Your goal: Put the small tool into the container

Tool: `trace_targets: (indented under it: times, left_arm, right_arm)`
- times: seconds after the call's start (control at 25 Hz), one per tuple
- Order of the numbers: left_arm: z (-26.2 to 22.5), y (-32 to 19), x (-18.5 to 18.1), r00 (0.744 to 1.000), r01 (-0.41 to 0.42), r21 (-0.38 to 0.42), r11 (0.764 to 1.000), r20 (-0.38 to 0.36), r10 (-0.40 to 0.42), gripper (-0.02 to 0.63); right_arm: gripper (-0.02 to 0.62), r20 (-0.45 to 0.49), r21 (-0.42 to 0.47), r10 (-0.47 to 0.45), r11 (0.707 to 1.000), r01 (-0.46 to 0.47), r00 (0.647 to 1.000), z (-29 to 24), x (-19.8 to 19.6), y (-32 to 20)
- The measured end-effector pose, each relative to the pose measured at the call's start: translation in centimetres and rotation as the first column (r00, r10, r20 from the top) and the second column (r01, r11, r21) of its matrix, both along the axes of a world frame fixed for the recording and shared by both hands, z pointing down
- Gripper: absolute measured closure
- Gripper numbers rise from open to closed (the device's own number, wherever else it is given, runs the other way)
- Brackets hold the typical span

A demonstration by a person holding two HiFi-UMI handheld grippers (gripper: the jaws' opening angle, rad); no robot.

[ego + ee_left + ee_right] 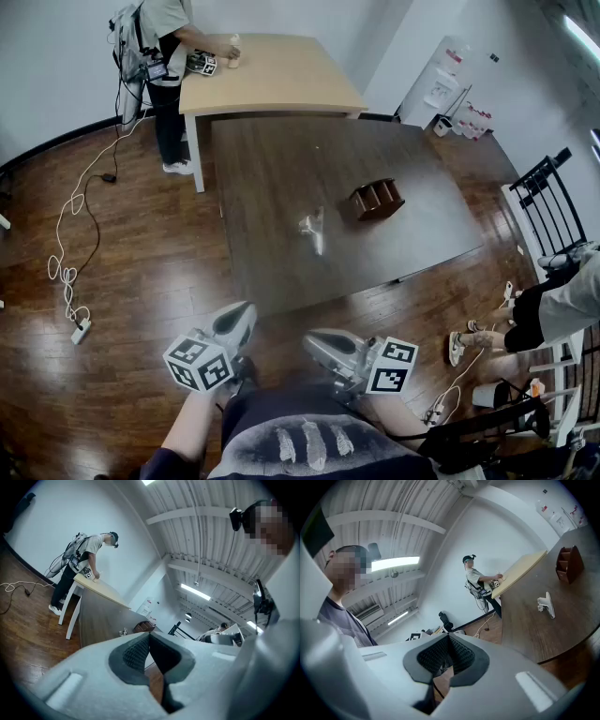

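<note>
— Head view first: where is the small tool?
— The small tool (314, 230), pale and metallic, lies on the dark wooden table (272, 178), near its middle. The container (377, 199), a brown wooden box with compartments, stands near it on the right, not touching it.

— And the grippers?
— Both sit low in the picture, off the table's near edge and close to the person's body, well apart from the tool. The left gripper (246, 311) and the right gripper (311, 339) point toward the table, each with its marker cube behind it.

— Anything else there?
— A light wooden table (281, 80) stands at the far end, and a standing person (164, 56) leans over it. A seated person (553, 305) shows at the right edge. A white cable (70, 234) trails over the wood floor.

— Left gripper view?
— Its jaws are pressed together tip to tip, with nothing between the pads. Past them the dark table runs away, the container and the tool small on it.

— Right gripper view?
— Closed as well: the pads meet at the tips and grip nothing. The tool lies on the table off to the right, the container beyond it and apart from it.
</note>
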State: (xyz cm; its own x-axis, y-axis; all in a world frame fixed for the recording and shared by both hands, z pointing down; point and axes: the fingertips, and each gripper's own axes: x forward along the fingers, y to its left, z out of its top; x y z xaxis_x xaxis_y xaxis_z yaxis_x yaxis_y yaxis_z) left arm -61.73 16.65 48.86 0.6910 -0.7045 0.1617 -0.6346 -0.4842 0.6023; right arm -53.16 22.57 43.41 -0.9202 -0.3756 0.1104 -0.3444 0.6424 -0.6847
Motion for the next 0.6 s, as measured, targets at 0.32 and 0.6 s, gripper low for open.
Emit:
trace_targets:
  times: [0.32,0.6]
  left_arm:
    - [-0.8,-4.5,7.0,0.997,0.028,0.000,1.000,0.074,-0.028,0.606]
    - [-2.2,-7.7,16.1,0.984,0.024,0.006,1.000,0.178,-0.025,0.606]
  right_arm:
    - [0.597,0.069,0.012,-0.014,1.000,0.013,0.997,0.2,7.8,-5.0]
    - [0.597,0.161,0.025,-0.050,0.999,0.047,0.986,-0.1,16.9,-8.7]
